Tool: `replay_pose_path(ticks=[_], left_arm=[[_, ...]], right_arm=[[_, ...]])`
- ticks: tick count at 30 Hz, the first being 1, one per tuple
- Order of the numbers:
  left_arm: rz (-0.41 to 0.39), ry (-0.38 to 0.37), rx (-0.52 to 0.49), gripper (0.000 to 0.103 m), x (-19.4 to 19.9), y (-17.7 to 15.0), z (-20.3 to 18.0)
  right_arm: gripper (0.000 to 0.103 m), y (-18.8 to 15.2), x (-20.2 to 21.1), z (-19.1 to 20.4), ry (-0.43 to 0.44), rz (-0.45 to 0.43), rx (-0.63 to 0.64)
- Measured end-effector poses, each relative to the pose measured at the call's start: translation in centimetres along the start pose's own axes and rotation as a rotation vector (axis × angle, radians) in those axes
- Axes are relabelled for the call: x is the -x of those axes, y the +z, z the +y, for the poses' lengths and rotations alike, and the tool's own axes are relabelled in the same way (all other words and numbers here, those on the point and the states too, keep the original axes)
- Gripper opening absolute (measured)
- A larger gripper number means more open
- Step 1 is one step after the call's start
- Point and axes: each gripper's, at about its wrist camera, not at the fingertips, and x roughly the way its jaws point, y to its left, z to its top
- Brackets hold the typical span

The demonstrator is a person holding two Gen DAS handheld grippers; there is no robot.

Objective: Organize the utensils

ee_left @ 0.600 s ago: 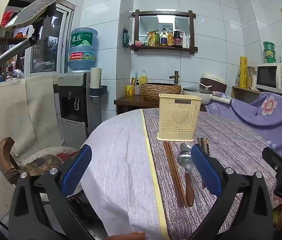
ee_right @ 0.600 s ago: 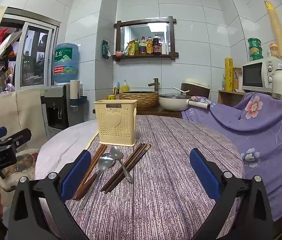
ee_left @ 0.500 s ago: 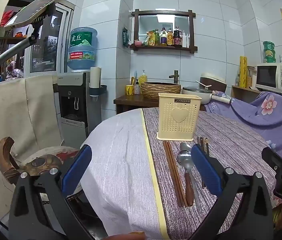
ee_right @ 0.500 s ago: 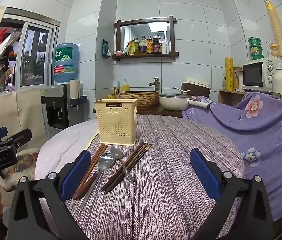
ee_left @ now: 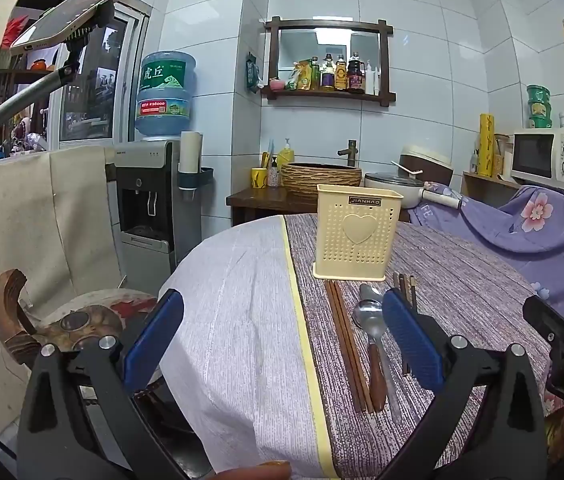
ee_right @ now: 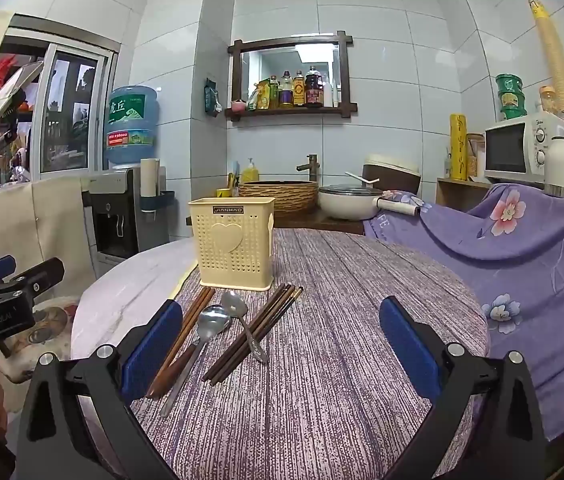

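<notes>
A cream perforated utensil holder point(ee_right: 235, 242) with a heart on its front stands upright on the round table; it also shows in the left wrist view point(ee_left: 356, 238). In front of it lie two spoons point(ee_right: 211, 326) point(ee_left: 372, 322) and brown chopsticks point(ee_right: 259, 330) point(ee_left: 348, 344) on the purple cloth. My left gripper point(ee_left: 282, 336) is open and empty, over the table's left edge, short of the utensils. My right gripper point(ee_right: 282, 344) is open and empty, hovering above the cloth just this side of the utensils.
The table point(ee_right: 362, 280) has a purple cloth and a white cloth point(ee_left: 237, 300) on its left part. A purple floral sheet point(ee_right: 522, 248) drapes at the right. A water dispenser point(ee_left: 153, 208) and a basin counter point(ee_right: 282, 196) stand behind.
</notes>
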Motion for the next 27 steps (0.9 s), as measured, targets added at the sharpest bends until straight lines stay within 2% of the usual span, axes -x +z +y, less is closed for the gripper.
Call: replay_pose_path(ticks=[27], left_arm=[[0.009, -0.008, 0.008, 0.098, 0.09, -0.68, 0.19]], right_arm=[[0.097, -0.1, 0.11, -0.19, 0.007, 0.004, -0.001]])
